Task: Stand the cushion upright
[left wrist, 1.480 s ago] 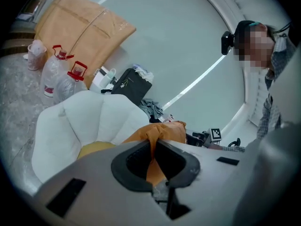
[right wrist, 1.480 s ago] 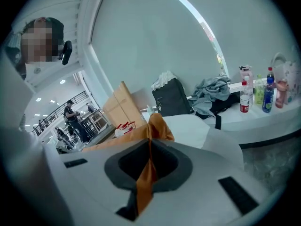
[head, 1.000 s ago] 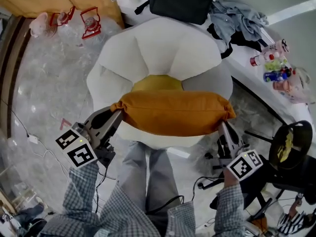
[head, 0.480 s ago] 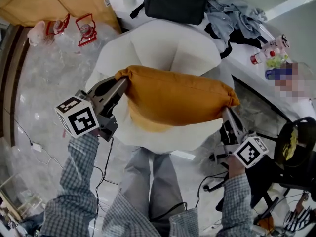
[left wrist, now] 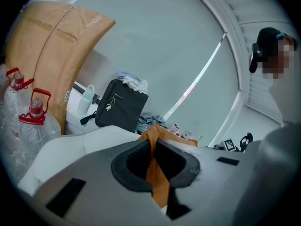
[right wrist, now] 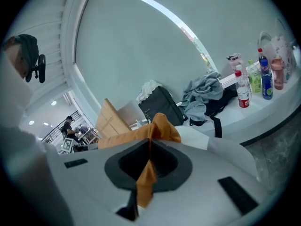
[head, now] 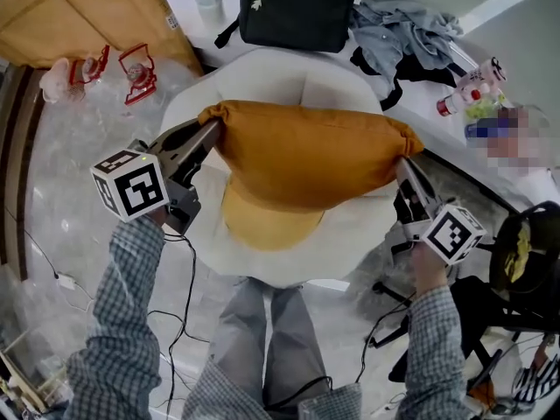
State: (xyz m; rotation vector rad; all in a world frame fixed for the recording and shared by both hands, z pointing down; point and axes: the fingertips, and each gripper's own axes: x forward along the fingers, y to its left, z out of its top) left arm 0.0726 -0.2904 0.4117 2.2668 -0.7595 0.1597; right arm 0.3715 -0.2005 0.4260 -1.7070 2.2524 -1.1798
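An orange cushion [head: 306, 151] hangs stretched between my two grippers, above the seat of a white petal-shaped chair [head: 289, 73]. My left gripper [head: 213, 127] is shut on the cushion's left corner [left wrist: 155, 140], and the orange fabric runs pinched between its jaws. My right gripper [head: 404, 158] is shut on the right corner [right wrist: 157, 126] in the same way. Below the cushion a yellow round seat pad [head: 267, 221] shows on the chair. The cushion's far face is hidden from the head view.
A black bag [head: 297, 7] and grey clothes [head: 402, 24] lie on the white ledge behind the chair, with bottles [head: 464, 99] to the right. Two red-capped water jugs [head: 136, 68] and a cardboard box [head: 96, 11] stand at the left. Cables [head: 188, 313] trail on the floor; a black stool [head: 525, 261] is at the right.
Both grippers have carried the cushion away from me, from the chair's near edge to above its seat toward the backrest. The yellow seat pad has come into view beneath it.
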